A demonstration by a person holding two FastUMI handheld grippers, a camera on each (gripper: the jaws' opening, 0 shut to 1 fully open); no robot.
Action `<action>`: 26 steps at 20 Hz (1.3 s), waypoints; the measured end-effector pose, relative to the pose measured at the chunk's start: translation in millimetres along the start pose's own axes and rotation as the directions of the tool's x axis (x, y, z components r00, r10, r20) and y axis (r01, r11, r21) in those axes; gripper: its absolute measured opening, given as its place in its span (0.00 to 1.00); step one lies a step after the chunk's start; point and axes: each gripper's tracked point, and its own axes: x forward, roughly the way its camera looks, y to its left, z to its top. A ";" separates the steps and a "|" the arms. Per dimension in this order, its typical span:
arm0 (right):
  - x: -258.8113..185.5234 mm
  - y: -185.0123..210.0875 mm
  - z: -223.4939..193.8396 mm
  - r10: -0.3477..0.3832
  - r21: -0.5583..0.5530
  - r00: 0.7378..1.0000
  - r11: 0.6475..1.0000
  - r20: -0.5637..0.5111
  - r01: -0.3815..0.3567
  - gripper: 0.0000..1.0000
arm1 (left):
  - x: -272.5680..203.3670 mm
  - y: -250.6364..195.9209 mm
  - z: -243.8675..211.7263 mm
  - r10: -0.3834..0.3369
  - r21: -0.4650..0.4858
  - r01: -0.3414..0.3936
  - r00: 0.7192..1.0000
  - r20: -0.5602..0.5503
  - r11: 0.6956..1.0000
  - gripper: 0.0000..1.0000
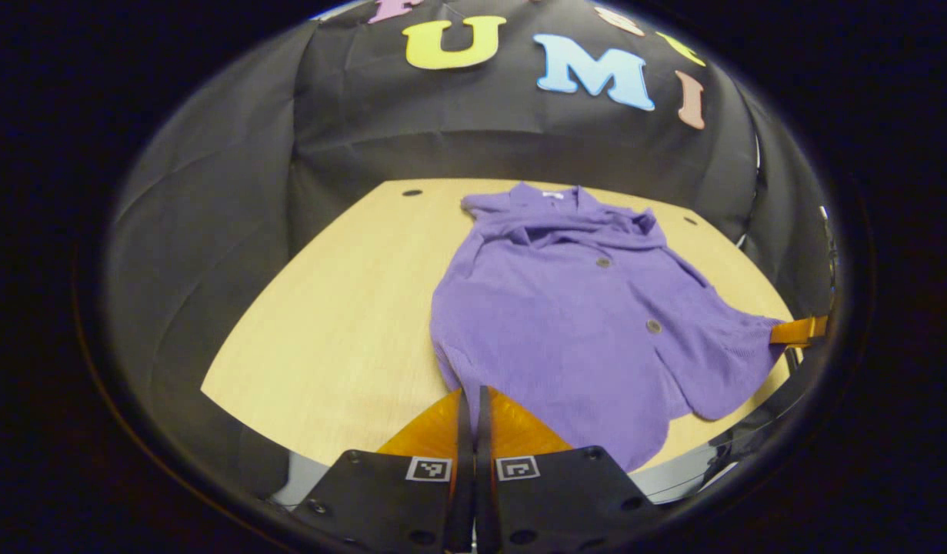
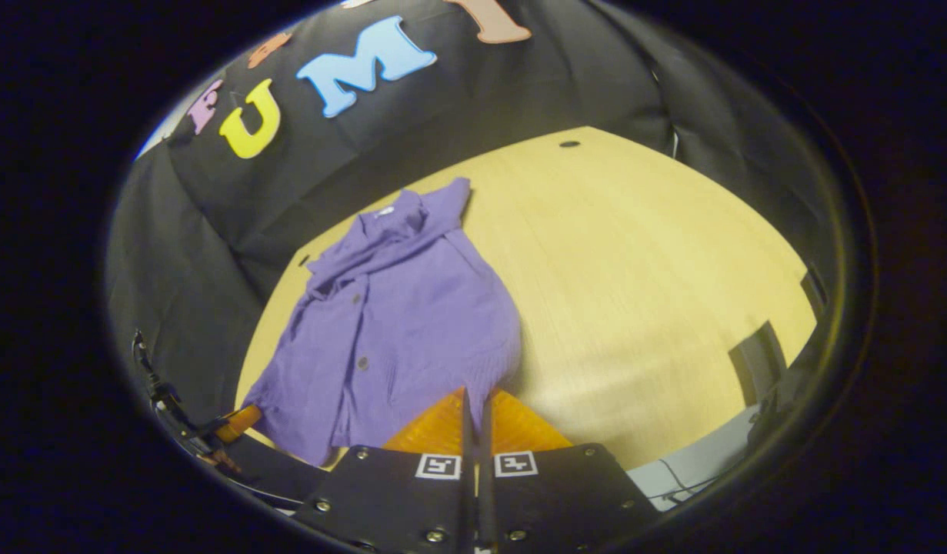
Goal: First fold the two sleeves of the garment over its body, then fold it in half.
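I am holding my left gripper at the near hem of the purple garment, its fingers pressed together with the hem's edge caught at the tips, so it is clenching the cloth. In the right gripper view, my right gripper is likewise closed tight on the other hem corner of that garment. Farther out in the left gripper view, the right gripper's tips are showing at the far right, pinching the stretched corner. The garment is lying on the pale wooden table, buttons facing up, sleeves bunched near the collar at the far side, towards the black cloth wall.
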 end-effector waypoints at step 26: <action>135.3 112.0 292.7 -0.052 -0.079 0.963 0.994 0.264 0.075 0.01 | 195.9 -9.0 341.1 -0.251 0.005 0.256 0.942 0.221 0.967 0.07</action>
